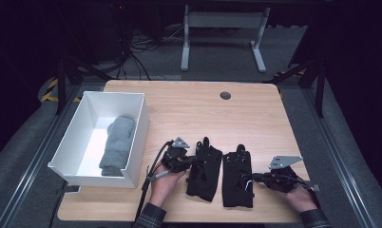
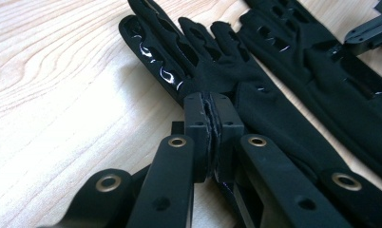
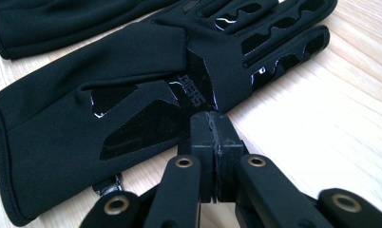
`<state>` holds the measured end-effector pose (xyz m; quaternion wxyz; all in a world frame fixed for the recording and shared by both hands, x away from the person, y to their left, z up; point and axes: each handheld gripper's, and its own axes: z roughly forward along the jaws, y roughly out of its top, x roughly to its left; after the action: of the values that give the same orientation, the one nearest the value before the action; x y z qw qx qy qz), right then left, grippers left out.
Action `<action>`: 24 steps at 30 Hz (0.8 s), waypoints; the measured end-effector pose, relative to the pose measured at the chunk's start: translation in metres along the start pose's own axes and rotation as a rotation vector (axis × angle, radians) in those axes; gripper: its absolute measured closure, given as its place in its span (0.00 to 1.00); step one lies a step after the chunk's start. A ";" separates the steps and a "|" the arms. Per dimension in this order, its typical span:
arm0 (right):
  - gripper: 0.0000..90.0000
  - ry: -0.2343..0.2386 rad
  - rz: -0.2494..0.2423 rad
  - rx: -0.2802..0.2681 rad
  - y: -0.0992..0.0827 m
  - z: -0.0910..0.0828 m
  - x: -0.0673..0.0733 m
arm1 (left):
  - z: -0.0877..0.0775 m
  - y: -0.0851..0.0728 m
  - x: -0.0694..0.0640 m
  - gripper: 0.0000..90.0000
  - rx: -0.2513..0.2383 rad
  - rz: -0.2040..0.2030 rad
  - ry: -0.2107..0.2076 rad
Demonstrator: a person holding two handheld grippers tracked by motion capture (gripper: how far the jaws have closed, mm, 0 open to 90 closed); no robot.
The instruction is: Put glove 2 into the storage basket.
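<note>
White bin [image 1: 82, 124] at table's left edge, holding a grey rolled towel [image 1: 118, 142] lying lengthwise inside. Just right of bin, left gripper [image 1: 195, 158] clenched, pads pinching the edge of the left black glove [image 1: 205, 172]; in the left gripper view, jaws pressed together with thin glove fabric caught between them [image 2: 213, 133], glossy grip print on glove fingers pointing away. Immediately beside, nearly touching, right black glove [image 1: 237, 176] flat on the wooden table [image 1: 255, 118], fingers toward the far side, cuff toward the person. Farther right, right gripper [image 1: 253, 177] clenched at that glove's outer edge; in the right gripper view, jaws tight together [image 3: 215, 142] at the edge of the palm, whether any fabric caught not clear
</note>
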<state>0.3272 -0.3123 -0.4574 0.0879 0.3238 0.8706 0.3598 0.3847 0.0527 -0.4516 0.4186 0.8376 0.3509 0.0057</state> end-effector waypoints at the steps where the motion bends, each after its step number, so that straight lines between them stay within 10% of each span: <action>1: 1.00 0.005 -0.001 -0.001 0.001 0.001 0.001 | 0.000 0.001 -0.001 0.97 0.002 0.004 -0.003; 24: 1.00 0.068 -0.050 -0.010 0.028 0.026 0.013 | -0.023 0.034 -0.008 0.97 -0.008 0.058 -0.085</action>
<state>0.3410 -0.2746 -0.4564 0.0690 0.2891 0.8791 0.3727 0.3919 0.0505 -0.4103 0.4360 0.8453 0.3084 -0.0164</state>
